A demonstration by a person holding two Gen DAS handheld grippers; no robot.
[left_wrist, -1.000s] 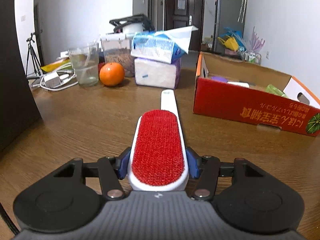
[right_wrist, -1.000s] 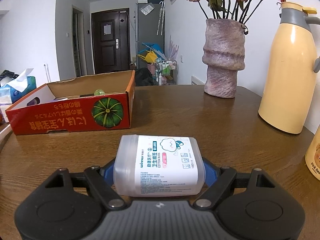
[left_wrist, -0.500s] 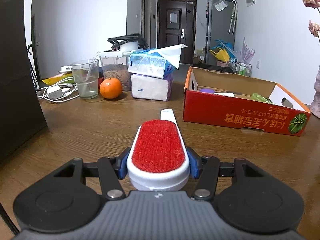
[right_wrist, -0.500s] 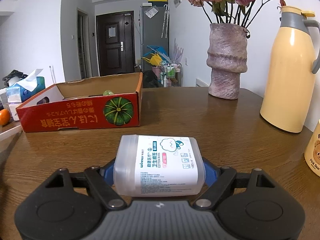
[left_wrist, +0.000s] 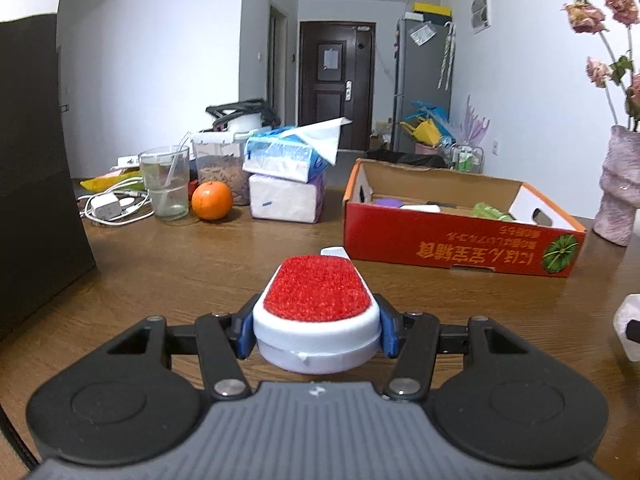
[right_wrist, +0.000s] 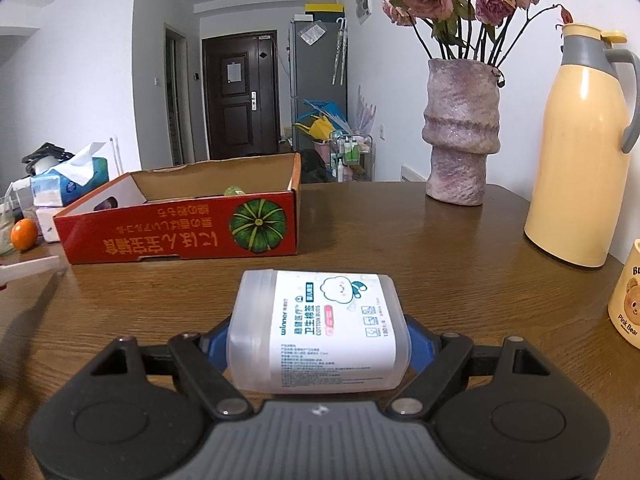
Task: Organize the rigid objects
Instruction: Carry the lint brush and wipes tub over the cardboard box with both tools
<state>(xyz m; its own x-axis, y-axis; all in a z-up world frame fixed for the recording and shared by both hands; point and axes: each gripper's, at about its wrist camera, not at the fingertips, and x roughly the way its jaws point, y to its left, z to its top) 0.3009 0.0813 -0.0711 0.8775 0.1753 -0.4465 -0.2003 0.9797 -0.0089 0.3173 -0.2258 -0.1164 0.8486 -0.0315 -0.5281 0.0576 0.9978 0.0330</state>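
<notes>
Domestic room, white walls, dark door at the far end; brown wooden table (left_wrist: 168,276) as working surface. Landmark taken: red cardboard box (left_wrist: 452,246), open-topped, printed with a pumpkin.

Left of the box, at the far table edge: charger and white cables (left_wrist: 106,208), glass tumbler (left_wrist: 165,184), orange (left_wrist: 212,201), stacked tissue packs (left_wrist: 285,184). Right of the box: pink vase (right_wrist: 460,132) with dried roses, then cream thermos jug (right_wrist: 580,152), then a bear-printed cup (right_wrist: 626,304) at the frame edge.

Left gripper (left_wrist: 318,324) clamped on a lint brush (left_wrist: 316,304), red pile upward, blue pads pressed to its white flanks. Long axis running straight ahead along the fingers, white handle tip pointing just short of the box's near-left corner. Box lying ahead and to the right of this tool.

Right gripper (right_wrist: 318,344) clamped wide on a cotton bud container (right_wrist: 320,332), lying on its side, long axis crosswise between the pads. Box lying ahead and to the left. Judged: neither hand clearly nearer; both loads short of the box wall and needing to clear its near rim.

Box contents, partly hidden by the wall: something purple, something white, something green. Identity not determinable. Free floor space apparent inside.
</notes>
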